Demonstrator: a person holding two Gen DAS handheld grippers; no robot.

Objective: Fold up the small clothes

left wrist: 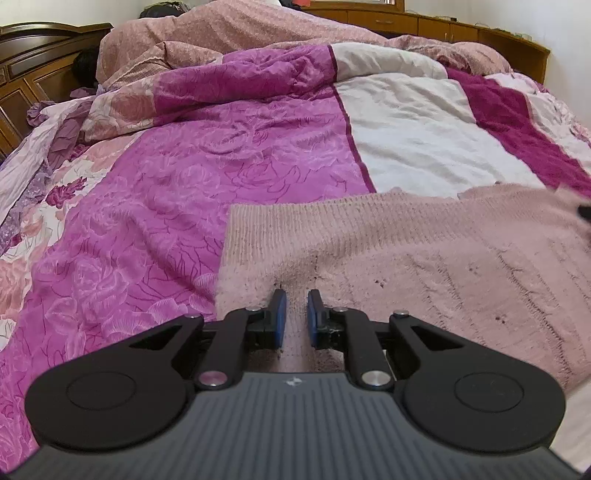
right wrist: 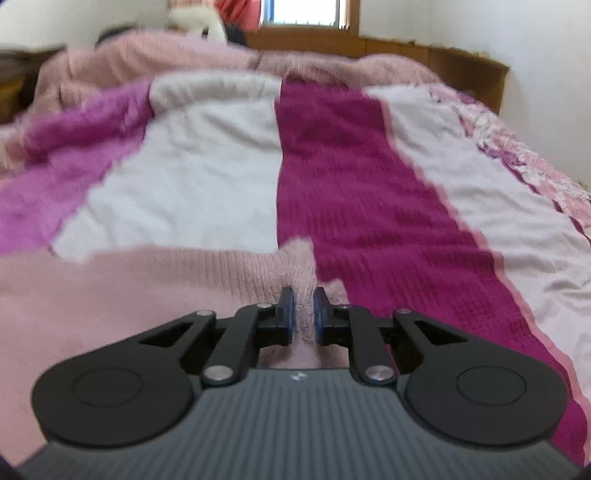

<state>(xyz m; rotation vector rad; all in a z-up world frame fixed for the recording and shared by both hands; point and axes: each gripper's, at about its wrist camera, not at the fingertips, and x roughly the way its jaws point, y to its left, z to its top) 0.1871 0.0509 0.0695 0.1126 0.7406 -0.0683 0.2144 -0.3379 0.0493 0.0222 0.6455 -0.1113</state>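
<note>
A pale pink knitted sweater [left wrist: 424, 254] lies spread on the bed, its ribbed hem toward the far side. My left gripper [left wrist: 296, 301] is shut on a pinched fold of the sweater near its left edge, with knit bunched between the blue pads [left wrist: 281, 314]. In the right wrist view the same sweater [right wrist: 147, 280] fills the lower left. My right gripper [right wrist: 303, 297] is shut on a raised fold at the sweater's right edge, which stands up between the pads. The right view is blurred.
The bed is covered by a quilt [left wrist: 229, 155] with magenta, white and dark pink panels. A rumpled pink blanket [left wrist: 229, 37] is heaped at the far end. A wooden headboard [left wrist: 33, 70] stands at left and wooden cabinets [left wrist: 424, 22] run along the back wall.
</note>
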